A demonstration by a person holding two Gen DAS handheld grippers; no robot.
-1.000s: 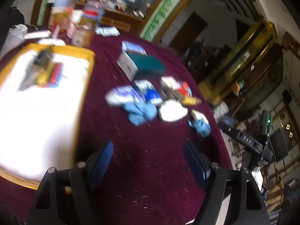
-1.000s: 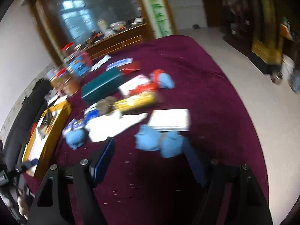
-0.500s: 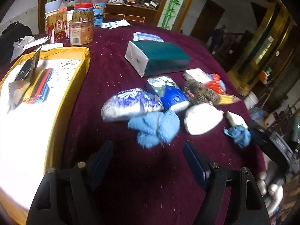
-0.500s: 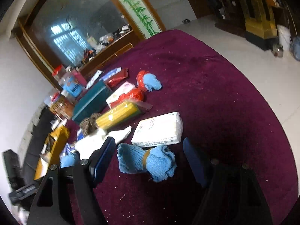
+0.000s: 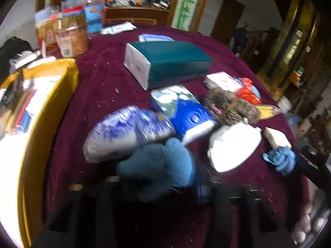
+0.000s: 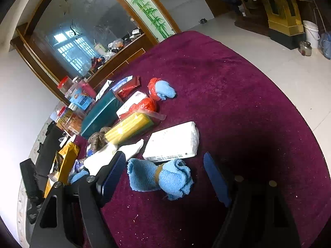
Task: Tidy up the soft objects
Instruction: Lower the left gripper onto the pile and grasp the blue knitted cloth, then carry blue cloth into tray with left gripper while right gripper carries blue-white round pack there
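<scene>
We are at the reach-in step, both tools closing on cloths lying on the maroon velvet tablecloth. Our right gripper stands wide open, holding nothing, its blue pads either side of the banded light-blue rolled towel, just in front of the white tissue pack. Our left gripper is blurred; we cannot tell its jaw opening, though the fluffy blue cloth sits right at it. Next, we judge, the right jaws should squeeze across the towel's banded middle.

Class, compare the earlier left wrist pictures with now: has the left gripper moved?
Yes. The left gripper has advanced toward the blue cloth, which now looms much closer, as does the green tissue pack.
</scene>
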